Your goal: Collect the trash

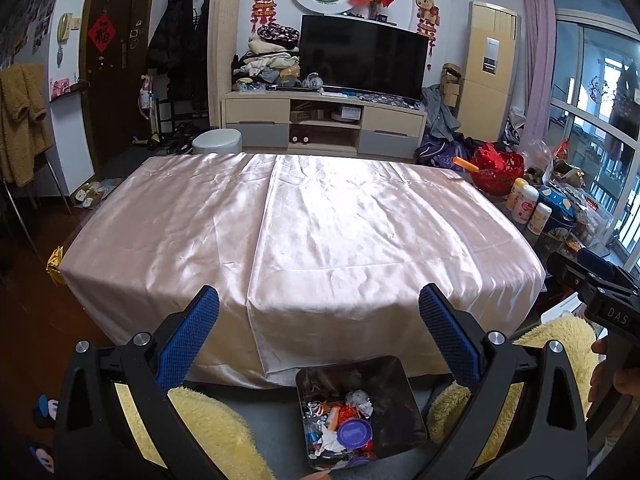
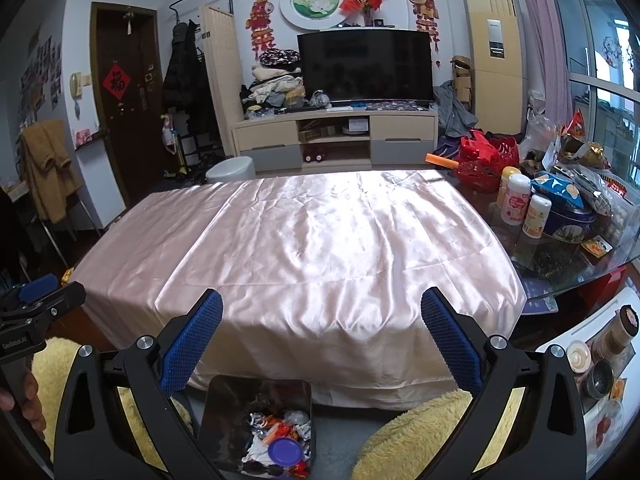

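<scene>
A dark square trash bin [image 1: 394, 404] stands on the floor in front of the table, between yellow fuzzy slippers. It holds crumpled paper, wrappers and a purple lid [image 1: 354, 432]. It also shows in the right wrist view [image 2: 224, 420]. My left gripper [image 1: 319, 304] is open and empty, held above the bin and before the table's near edge. My right gripper [image 2: 321, 306] is open and empty at the same height. The pink satin tablecloth [image 1: 320, 216] shows no trash on it.
Bottles [image 2: 516, 200], a blue tin, snack bags and a red basket [image 2: 480, 160] crowd the glass table end at the right. A TV stand [image 1: 324, 120] and a white bin [image 1: 218, 141] stand beyond the table. The right gripper's body [image 1: 600, 296] shows at the left view's right edge.
</scene>
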Demonstrator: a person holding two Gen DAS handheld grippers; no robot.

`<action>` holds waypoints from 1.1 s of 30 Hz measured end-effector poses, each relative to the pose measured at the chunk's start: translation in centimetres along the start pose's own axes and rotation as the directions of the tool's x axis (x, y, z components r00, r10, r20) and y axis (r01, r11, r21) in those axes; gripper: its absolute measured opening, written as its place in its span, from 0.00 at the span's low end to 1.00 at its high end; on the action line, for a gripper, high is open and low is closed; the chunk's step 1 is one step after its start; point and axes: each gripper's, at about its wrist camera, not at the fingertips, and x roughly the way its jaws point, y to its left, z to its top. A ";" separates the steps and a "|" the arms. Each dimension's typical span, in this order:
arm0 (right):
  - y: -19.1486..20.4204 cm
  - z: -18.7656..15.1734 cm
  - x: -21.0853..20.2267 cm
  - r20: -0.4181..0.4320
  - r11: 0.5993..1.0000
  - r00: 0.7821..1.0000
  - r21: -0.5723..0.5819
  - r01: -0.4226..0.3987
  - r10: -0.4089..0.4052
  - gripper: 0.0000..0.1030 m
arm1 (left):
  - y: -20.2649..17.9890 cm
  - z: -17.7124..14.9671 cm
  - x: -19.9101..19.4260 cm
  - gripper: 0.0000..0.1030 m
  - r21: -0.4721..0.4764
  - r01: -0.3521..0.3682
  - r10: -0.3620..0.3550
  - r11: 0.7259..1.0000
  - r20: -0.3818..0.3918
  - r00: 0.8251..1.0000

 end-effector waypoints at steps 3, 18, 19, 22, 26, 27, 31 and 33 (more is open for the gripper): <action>0.0 0.0 0.0 -0.001 1.000 1.000 0.002 0.005 -0.005 0.97 | 0.0 0.1 0.0 0.92 0.004 0.003 -0.003 1.000 0.001 1.000; -0.1 0.0 0.0 -0.001 1.000 1.000 0.004 0.006 -0.006 0.97 | -0.2 0.2 0.0 0.92 0.010 0.004 -0.004 1.000 0.007 1.000; -0.1 0.0 0.0 -0.003 1.000 1.000 0.003 0.006 -0.006 0.97 | -0.2 0.2 0.0 0.92 0.010 0.004 -0.004 1.000 0.006 1.000; -0.2 0.1 0.1 -0.007 1.000 1.000 -0.001 0.003 -0.003 0.97 | -0.1 0.3 0.0 0.92 0.010 0.005 -0.005 1.000 0.006 1.000; -0.1 0.2 0.1 -0.008 1.000 1.000 -0.006 0.000 0.000 0.97 | -0.1 0.3 0.0 0.92 0.011 0.004 -0.004 1.000 0.008 1.000; 0.0 0.2 0.1 -0.007 1.000 1.000 -0.007 0.000 0.000 0.97 | -0.1 0.3 -0.1 0.92 0.011 0.004 -0.004 1.000 0.009 1.000; 0.2 0.3 0.1 -0.006 1.000 1.000 -0.010 -0.003 0.003 0.97 | 0.0 0.4 -0.2 0.92 0.011 0.004 -0.005 1.000 0.013 1.000; 0.2 0.3 0.1 -0.005 1.000 1.000 -0.011 -0.003 0.003 0.97 | 0.0 0.4 -0.2 0.92 0.009 0.006 -0.006 1.000 0.013 1.000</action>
